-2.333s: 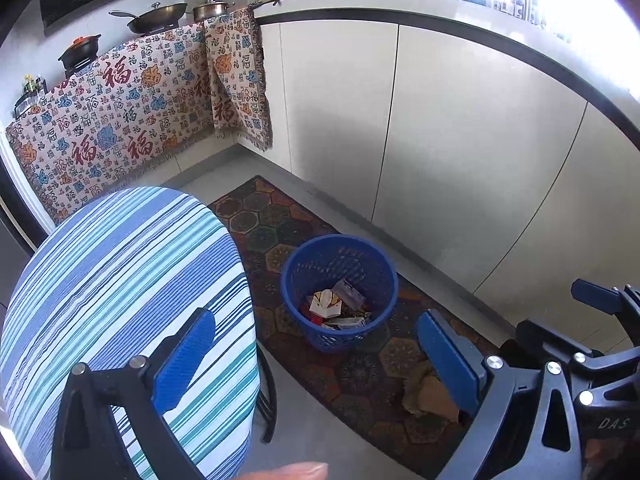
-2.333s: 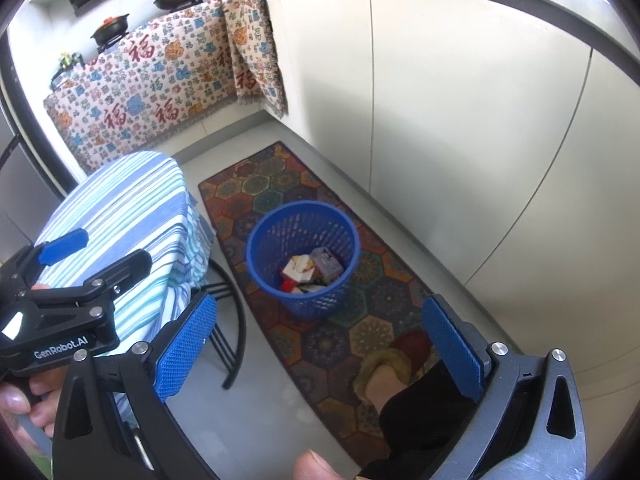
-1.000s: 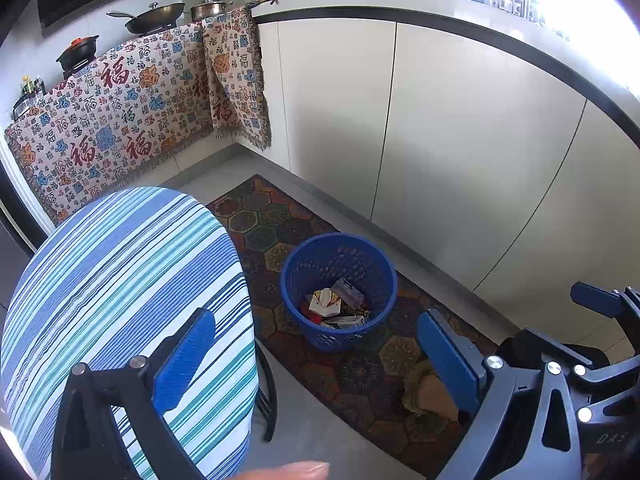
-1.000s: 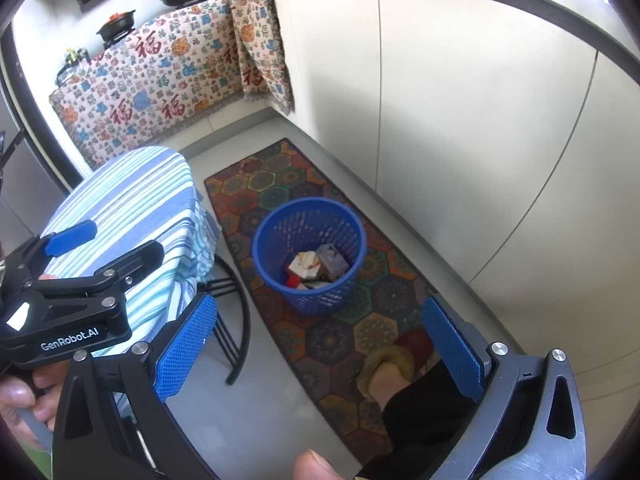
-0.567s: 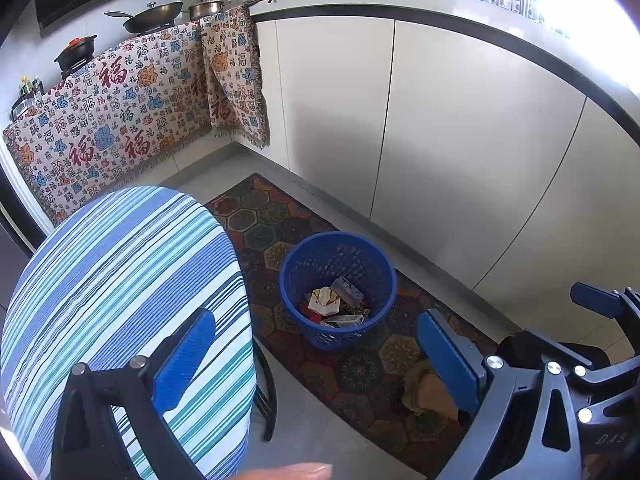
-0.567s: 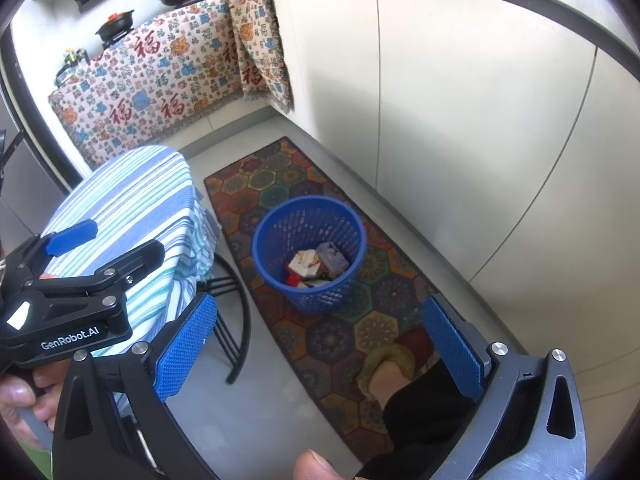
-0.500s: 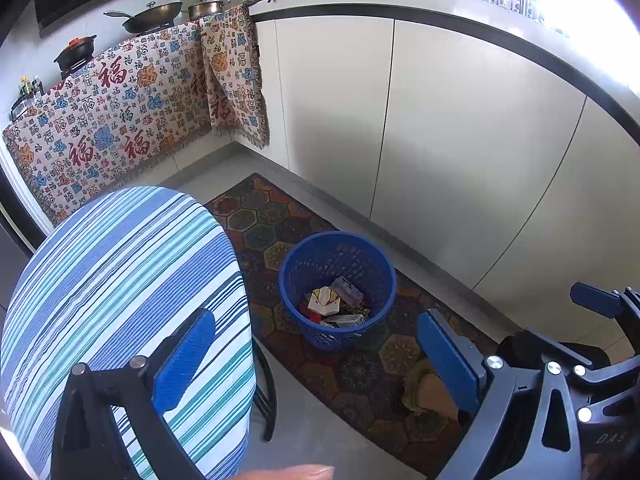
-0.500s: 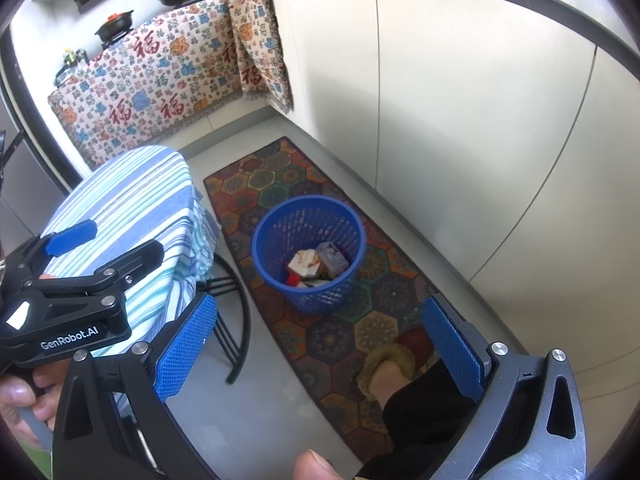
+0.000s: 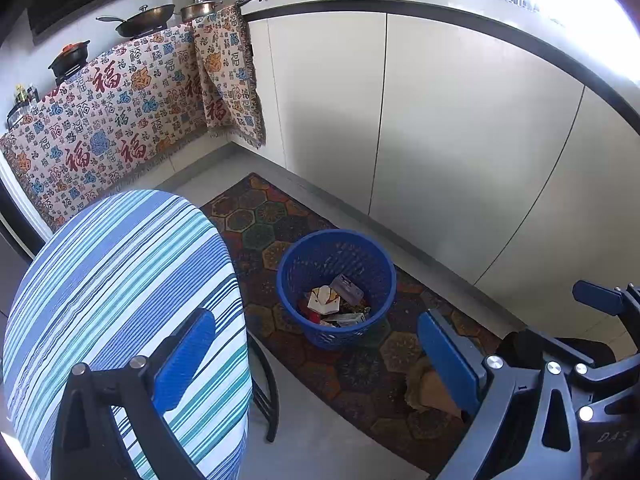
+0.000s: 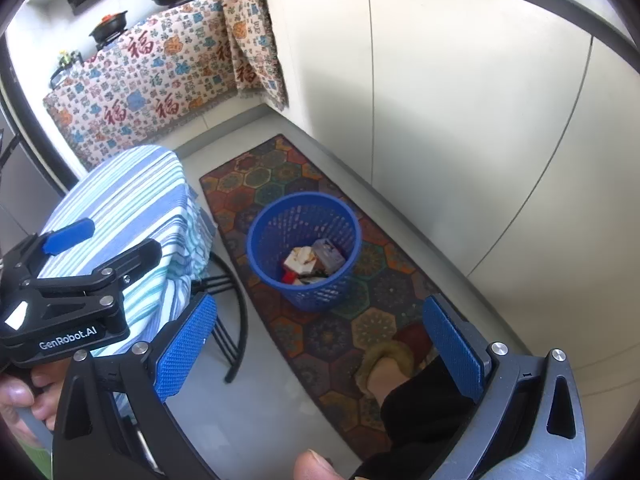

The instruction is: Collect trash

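Note:
A blue mesh trash basket (image 9: 312,248) (image 10: 264,224) stands on a patterned rug. Inside it lie several pieces of trash (image 9: 334,300) (image 10: 312,260): small cartons and wrappers. My left gripper (image 9: 316,354) hangs high above the floor, open and empty, one blue pad over the striped table, the other over the rug. My right gripper (image 10: 320,340) is also open and empty, above the rug just in front of the basket. The left gripper's body (image 10: 68,280) shows at the left of the right wrist view, a hand (image 10: 24,396) holding it.
A round table with a blue striped cloth (image 9: 116,304) (image 10: 120,204) stands left of the basket on black legs. White cabinets (image 9: 440,128) run along the right. A patterned cloth (image 9: 120,112) covers the far counter with pans. A person's slippered foot (image 10: 384,364) rests on the rug (image 10: 304,332).
Both views have shifted only slightly; the basket sits a little closer to the middle. Both grippers stay open and empty.

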The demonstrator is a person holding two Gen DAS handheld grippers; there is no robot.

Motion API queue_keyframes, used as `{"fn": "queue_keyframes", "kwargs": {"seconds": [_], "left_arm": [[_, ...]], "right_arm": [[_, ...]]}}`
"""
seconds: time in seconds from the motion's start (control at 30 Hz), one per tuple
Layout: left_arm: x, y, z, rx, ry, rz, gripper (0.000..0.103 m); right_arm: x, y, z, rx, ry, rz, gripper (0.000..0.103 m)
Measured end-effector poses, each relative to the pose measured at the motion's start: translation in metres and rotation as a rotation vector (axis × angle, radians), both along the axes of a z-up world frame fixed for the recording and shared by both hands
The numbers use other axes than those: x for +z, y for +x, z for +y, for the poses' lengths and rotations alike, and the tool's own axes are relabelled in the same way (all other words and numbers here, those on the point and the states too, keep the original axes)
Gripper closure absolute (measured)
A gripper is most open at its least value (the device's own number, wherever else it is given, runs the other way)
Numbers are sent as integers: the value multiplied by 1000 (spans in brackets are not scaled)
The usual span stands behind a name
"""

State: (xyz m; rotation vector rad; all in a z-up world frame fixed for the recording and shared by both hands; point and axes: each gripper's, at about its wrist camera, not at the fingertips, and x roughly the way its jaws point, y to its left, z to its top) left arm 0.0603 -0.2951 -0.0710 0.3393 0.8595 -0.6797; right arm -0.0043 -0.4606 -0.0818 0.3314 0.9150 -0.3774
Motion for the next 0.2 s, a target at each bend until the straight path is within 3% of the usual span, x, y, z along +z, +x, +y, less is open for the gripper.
{"fn": "queue_keyframes", "kwargs": {"seconds": [0.2], "left_arm": [[-1,0,0,-12,-11,-6,0]], "right_arm": [[-1,-1,-3,-8,8,5,0]]}}
